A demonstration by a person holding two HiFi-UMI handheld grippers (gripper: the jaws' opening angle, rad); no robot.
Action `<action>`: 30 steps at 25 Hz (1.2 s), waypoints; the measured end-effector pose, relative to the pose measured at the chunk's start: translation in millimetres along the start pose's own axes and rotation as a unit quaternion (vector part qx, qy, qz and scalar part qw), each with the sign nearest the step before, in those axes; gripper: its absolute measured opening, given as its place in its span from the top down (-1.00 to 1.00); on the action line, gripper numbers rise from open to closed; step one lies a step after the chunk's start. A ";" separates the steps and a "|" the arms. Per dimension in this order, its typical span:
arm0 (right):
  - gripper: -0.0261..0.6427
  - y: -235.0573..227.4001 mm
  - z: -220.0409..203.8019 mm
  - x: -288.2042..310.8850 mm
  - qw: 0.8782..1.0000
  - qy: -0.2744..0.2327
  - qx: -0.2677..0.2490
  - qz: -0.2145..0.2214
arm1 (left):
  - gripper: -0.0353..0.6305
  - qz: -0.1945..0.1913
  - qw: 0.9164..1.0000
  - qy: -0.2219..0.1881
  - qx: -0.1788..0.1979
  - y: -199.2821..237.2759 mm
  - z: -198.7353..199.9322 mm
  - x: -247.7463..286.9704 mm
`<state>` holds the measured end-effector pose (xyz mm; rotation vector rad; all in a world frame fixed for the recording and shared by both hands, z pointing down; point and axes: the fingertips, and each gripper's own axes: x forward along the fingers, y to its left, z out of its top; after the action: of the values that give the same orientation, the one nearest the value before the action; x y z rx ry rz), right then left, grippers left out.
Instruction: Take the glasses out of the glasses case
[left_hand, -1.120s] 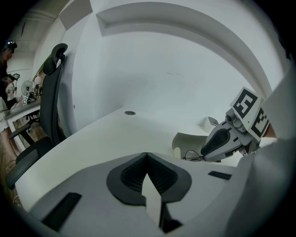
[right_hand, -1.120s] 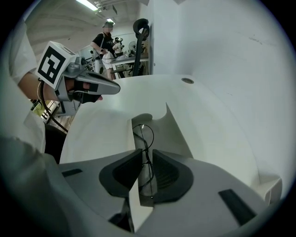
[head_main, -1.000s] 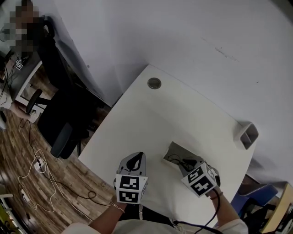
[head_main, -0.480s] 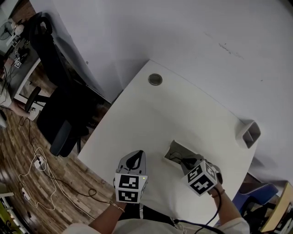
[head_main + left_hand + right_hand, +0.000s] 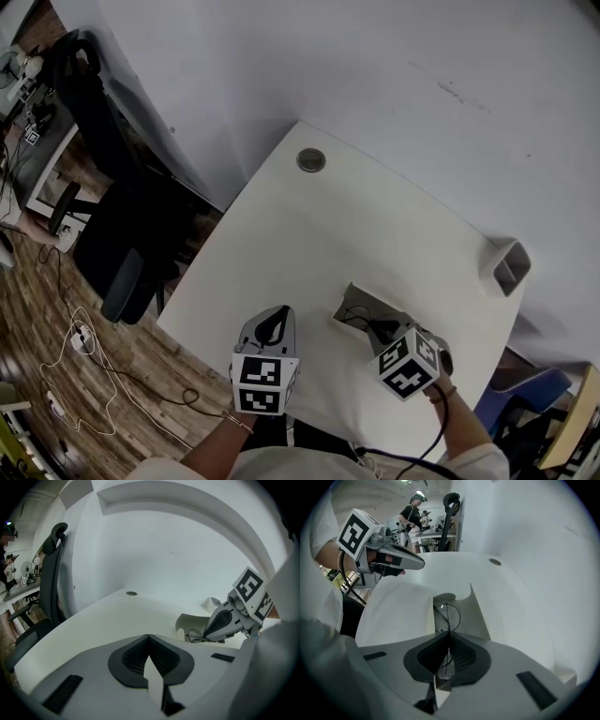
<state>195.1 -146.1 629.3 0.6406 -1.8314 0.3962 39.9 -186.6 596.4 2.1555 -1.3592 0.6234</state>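
Glasses [image 5: 447, 613] in open case [image 5: 476, 609], near right of table [image 5: 309, 234]; right gripper [image 5: 449, 633] clamped on thin frame. Left gripper [image 5: 149, 637] closed, empty, left of case. Risk: unheld case lifts along, frame bends.

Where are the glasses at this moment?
In the head view, the thin black wire-framed glasses lie in the open white glasses case near the white table's front edge, on the person's right. The right gripper has its jaws shut on their frame.
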 end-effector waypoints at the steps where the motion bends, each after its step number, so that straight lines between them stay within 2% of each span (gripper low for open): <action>1: 0.81 -1.0 0.1 -0.8 1.000 -0.002 0.001 -0.004 | 0.88 0.000 1.000 -0.001 0.001 -0.6 1.2 -0.6; 14: 0.81 -17.3 16.3 -31.6 0.997 -0.043 0.012 -0.063 | 0.88 -0.015 0.999 -0.026 0.017 -15.0 20.8 -10.8; 23: 0.81 -20.7 43.2 -74.6 0.991 -0.094 0.029 -0.090 | 0.88 -0.026 0.996 -0.074 0.029 -27.6 61.4 -19.6; 30: 0.81 -31.5 67.9 -121.7 0.978 -0.156 0.062 -0.127 | 0.88 -0.041 0.991 -0.123 0.045 -40.5 105.0 -27.4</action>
<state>193.3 -180.4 490.6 1.0593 -1.9973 0.2513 77.4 -220.0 492.1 2.4125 -1.3811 0.4041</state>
